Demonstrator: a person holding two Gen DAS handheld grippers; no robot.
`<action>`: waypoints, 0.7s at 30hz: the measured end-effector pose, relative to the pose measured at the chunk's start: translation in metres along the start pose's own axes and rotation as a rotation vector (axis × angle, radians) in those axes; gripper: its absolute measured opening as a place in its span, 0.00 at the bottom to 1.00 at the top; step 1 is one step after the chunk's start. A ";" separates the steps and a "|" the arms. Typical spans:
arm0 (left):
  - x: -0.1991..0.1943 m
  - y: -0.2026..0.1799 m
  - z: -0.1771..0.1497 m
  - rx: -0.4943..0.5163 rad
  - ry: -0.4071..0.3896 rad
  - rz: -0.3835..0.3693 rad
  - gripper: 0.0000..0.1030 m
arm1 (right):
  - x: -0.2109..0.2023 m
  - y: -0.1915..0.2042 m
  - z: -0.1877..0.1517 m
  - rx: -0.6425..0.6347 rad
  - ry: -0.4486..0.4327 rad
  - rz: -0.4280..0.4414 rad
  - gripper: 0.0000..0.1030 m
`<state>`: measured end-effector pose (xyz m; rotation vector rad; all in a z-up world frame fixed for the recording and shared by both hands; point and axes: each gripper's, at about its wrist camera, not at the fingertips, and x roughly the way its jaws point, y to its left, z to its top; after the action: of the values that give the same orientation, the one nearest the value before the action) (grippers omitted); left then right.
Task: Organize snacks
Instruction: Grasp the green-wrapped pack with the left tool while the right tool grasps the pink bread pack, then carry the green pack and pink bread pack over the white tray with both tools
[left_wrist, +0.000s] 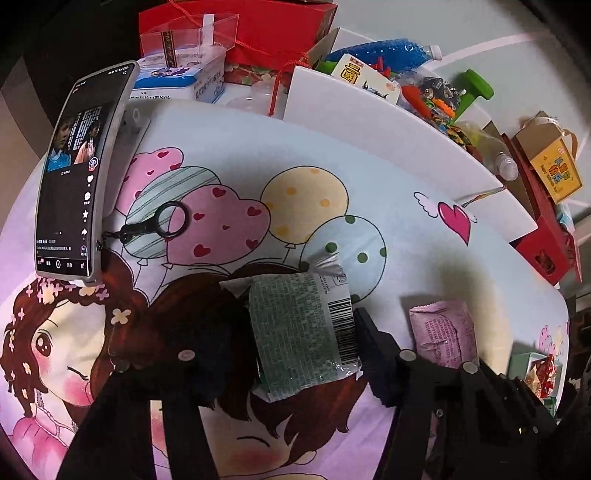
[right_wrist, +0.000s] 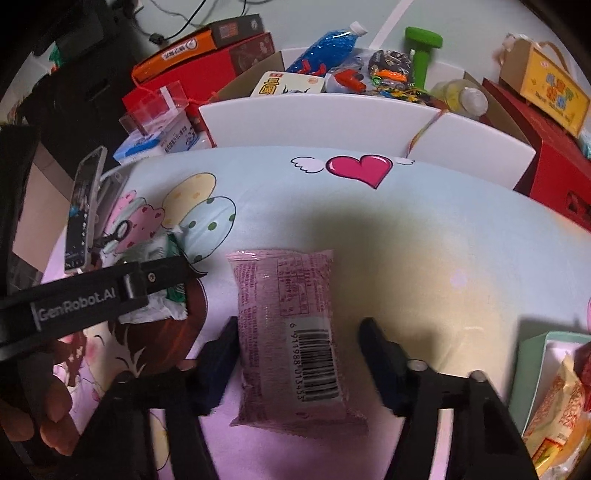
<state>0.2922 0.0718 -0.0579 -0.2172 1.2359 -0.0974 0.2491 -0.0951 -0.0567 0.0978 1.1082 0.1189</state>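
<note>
Covering the table (right_wrist: 424, 236): cartoon print.

Pastel cartoon table, green and pink packets in front of you.

Your table top (right_wrist: 424, 229) was pale blue fading to pink, printed with a brown-haired cartoon girl, spotted balloons in yellow, pink and blue, and a winged magenta heart (right_wrist: 360, 168). The packet (left_wrist: 303, 328) at your left gripper (left_wrist: 301, 332) was green with fine print and a black-and-white barcode; the packet (right_wrist: 291, 332) at your right gripper (right_wrist: 297, 354) was pink, also barcoded. Both grippers were black. Behind stood red boxes (right_wrist: 561, 162), a white box (right_wrist: 317, 122), a blue-beaded bottle (right_wrist: 325, 44) and a green dumbbell (right_wrist: 421, 48).
</note>
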 end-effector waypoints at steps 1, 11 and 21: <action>0.000 -0.001 0.000 -0.001 -0.002 0.001 0.57 | -0.001 -0.001 -0.001 0.004 -0.001 0.002 0.50; -0.025 -0.001 -0.021 -0.050 -0.060 -0.037 0.55 | -0.023 -0.013 -0.012 0.068 -0.032 0.007 0.42; -0.064 -0.001 -0.063 -0.117 -0.133 -0.096 0.55 | -0.065 -0.039 -0.049 0.185 -0.079 -0.027 0.42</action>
<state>0.2118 0.0757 -0.0177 -0.3793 1.0999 -0.0919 0.1782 -0.1422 -0.0265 0.2512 1.0393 -0.0121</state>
